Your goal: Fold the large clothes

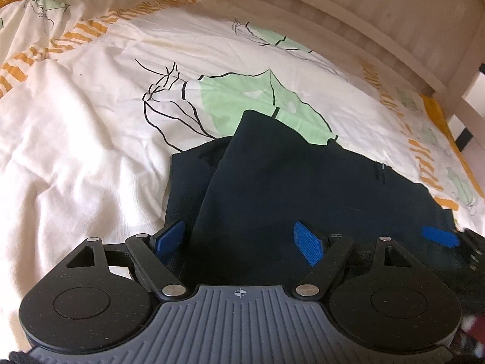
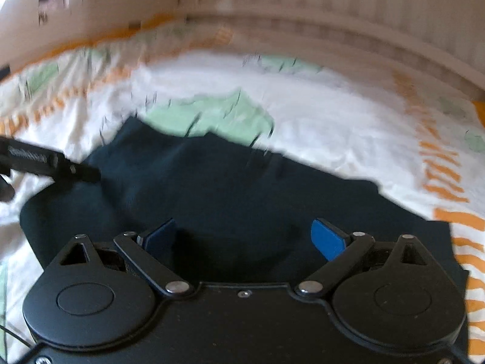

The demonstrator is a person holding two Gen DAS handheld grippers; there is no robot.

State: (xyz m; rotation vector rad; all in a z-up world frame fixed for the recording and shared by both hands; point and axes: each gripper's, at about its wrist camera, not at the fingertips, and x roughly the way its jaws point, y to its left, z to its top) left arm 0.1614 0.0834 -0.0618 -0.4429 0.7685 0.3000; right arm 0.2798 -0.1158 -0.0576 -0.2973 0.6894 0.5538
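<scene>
A dark navy garment (image 1: 288, 182) lies partly folded on the bed, with one layer lapped over another near its far left corner. My left gripper (image 1: 239, 239) hovers over the garment's near left part, open, its blue pads wide apart and nothing pinched. At the right edge of this view a blue finger of my right gripper (image 1: 439, 236) shows over the cloth. The right wrist view is blurred; my right gripper (image 2: 245, 238) stands open above the garment (image 2: 242, 188). The left gripper's black body (image 2: 45, 160) reaches in from the left.
The bed carries a rumpled white duvet (image 1: 75, 139) with green leaf prints and orange stripes. A pale wooden bed frame (image 1: 379, 21) runs along the far side. The duvet's orange-striped border (image 2: 448, 182) lies right of the garment.
</scene>
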